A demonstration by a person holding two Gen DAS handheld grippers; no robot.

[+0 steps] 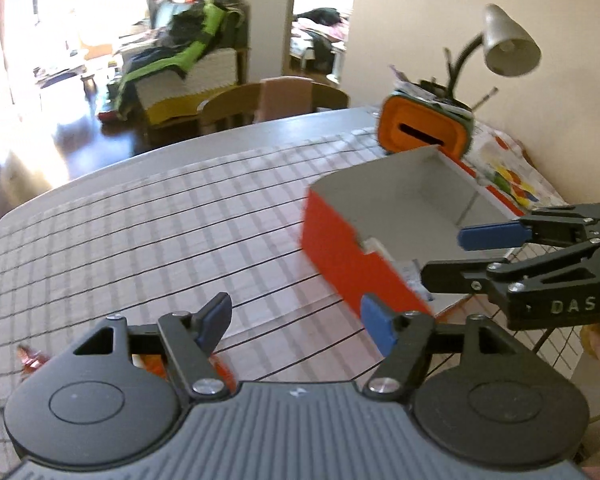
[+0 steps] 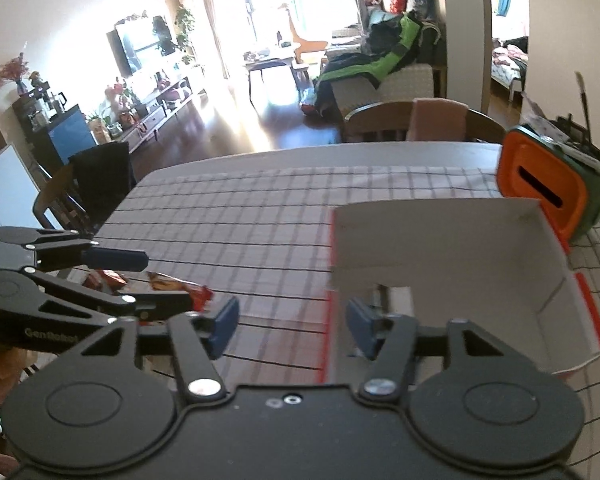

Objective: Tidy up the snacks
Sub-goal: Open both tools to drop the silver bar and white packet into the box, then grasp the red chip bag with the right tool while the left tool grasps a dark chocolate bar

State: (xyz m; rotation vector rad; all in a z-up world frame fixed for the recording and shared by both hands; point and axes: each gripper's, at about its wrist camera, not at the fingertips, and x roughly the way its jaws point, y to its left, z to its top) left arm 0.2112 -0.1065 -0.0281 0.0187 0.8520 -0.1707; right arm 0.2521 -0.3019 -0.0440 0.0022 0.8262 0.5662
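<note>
Hovering spread and empty: left tongs, right tongs. Sitting lower left, snack packets awaiting boxing; box holding little.

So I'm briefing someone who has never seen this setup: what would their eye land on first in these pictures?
Probably the red box with its pale open inside, sitting on the checked tablecloth ahead and to the right. Behind it, near the wall, stands an orange-fronted holder stuffed with papers, beside a grey desk lamp. Both the left gripper and right gripper stand open and empty, and red snack packets lie at the left.
</note>
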